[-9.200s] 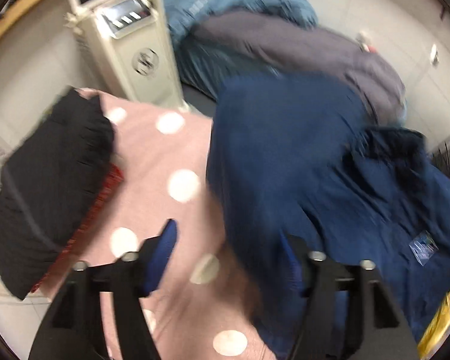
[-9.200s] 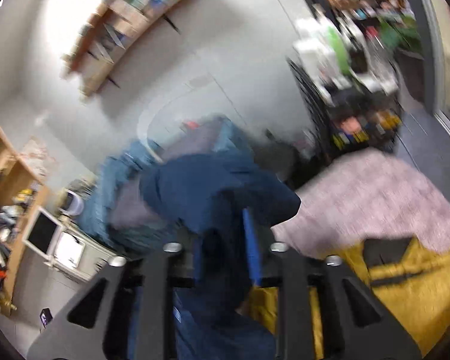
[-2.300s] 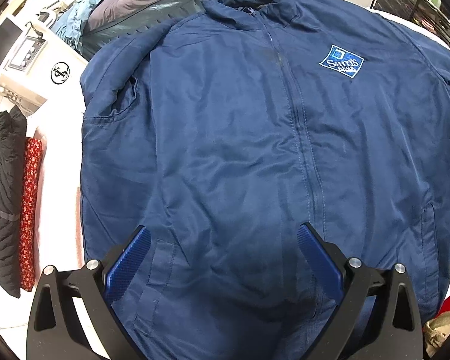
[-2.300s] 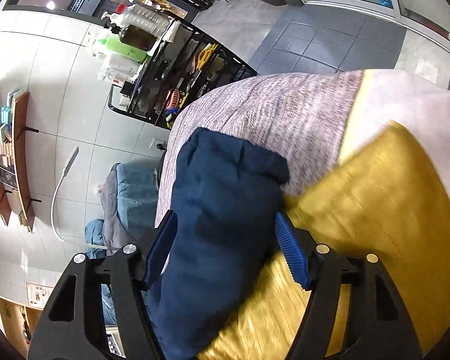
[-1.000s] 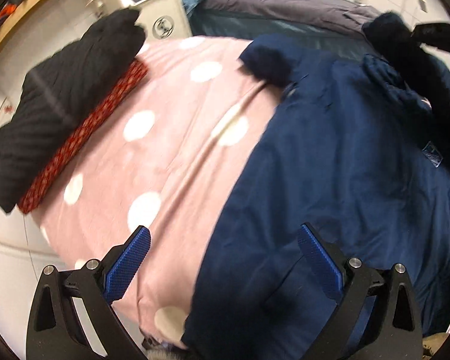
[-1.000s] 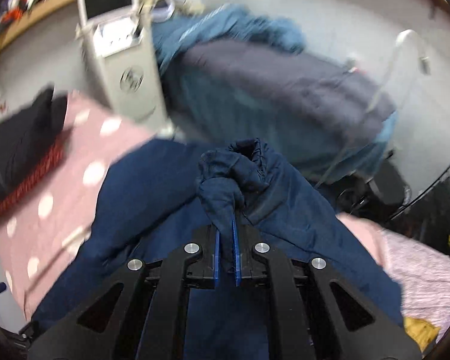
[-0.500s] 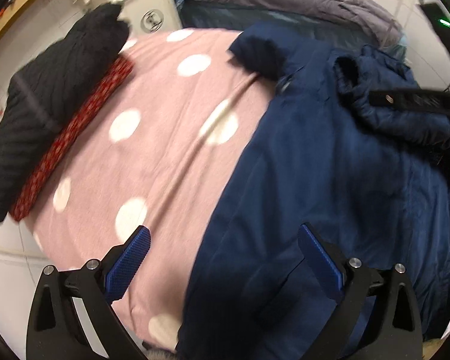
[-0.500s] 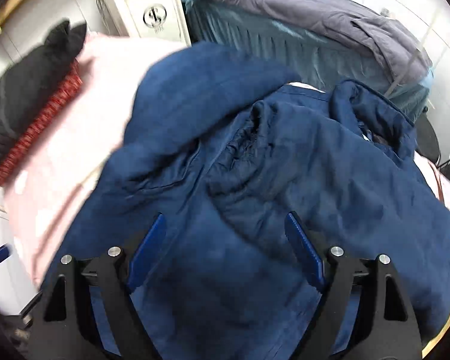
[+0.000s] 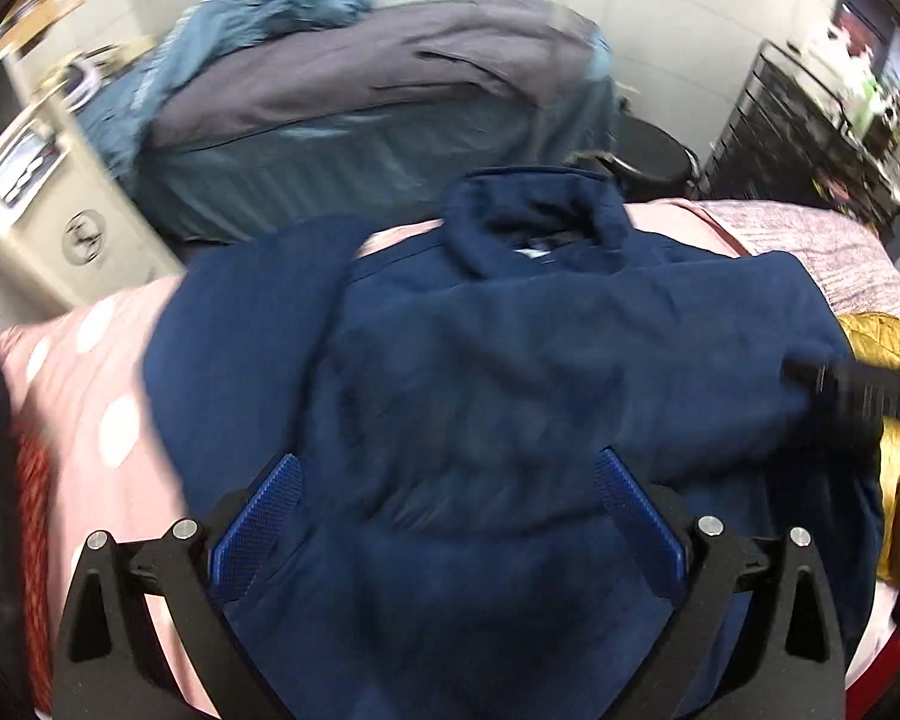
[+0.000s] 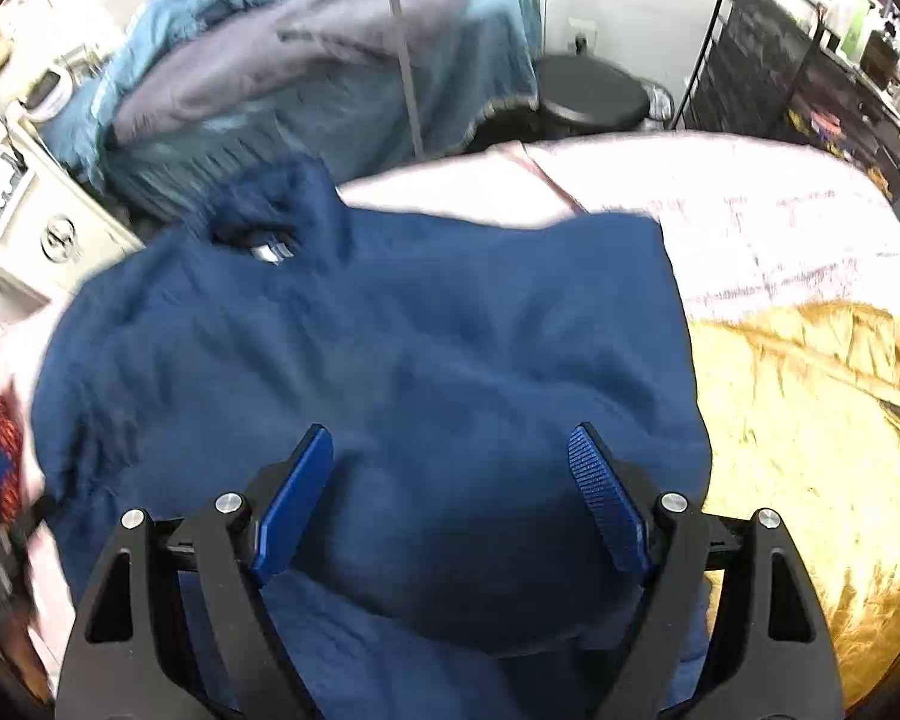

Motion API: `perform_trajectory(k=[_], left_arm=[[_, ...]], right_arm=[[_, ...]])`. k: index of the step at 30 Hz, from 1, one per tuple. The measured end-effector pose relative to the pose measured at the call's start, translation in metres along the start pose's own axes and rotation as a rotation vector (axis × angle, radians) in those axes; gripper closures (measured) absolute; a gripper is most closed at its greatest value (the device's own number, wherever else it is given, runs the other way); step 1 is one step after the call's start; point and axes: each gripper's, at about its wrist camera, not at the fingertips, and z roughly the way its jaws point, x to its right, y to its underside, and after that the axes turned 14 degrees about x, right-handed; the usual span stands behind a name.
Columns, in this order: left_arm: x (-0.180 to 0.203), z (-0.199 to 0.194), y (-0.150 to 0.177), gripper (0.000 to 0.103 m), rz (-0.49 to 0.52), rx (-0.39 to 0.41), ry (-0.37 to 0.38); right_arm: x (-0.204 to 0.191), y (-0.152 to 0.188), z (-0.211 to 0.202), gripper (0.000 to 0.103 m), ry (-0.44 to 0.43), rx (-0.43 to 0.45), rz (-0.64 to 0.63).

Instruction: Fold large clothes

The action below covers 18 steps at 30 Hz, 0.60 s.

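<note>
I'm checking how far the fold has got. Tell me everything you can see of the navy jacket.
The navy jacket is a dark blue, soft, slightly puffy garment with a stand-up collar at its far end and a pale label showing inside the neck. It lies rumpled on the pink polka-dot cover, with one side apparently folded in over its body. A gold fabric borders its right edge. Both the left gripper and right gripper hover open above it, holding nothing.

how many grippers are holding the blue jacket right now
0. The left gripper hangs open over the jacket near its hem; the right gripper is open too, above the folded-in right side. Neither set of pads pinches cloth.
</note>
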Motion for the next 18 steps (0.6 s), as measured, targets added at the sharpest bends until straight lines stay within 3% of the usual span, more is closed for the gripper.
perform_trajectory(k=[4, 7, 10, 13, 18], left_arm=[[0.038, 0.052, 0.003, 0.007, 0.076, -0.082, 0.038], [0.052, 0.084, 0.036, 0.008, 0.154, -0.173, -0.011], [0.045, 0.099, 0.065, 0.007, 0.137, -0.227, -0.017], [0.03, 0.102, 0.08, 0.005, 0.066, -0.216, 0.029], [0.029, 0.114, 0.081, 0.005, 0.068, -0.222, 0.039]], right_arm=[[-0.018, 0.039, 0.012, 0.022, 0.087, -0.003, -0.229], [-0.023, 0.058, 0.017, 0.022, 0.134, 0.035, -0.337], [-0.029, 0.071, 0.025, 0.021, 0.151, 0.05, -0.41], [-0.034, 0.075, 0.03, 0.018, 0.156, 0.045, -0.44], [-0.043, 0.078, 0.052, 0.016, 0.216, 0.018, -0.478]])
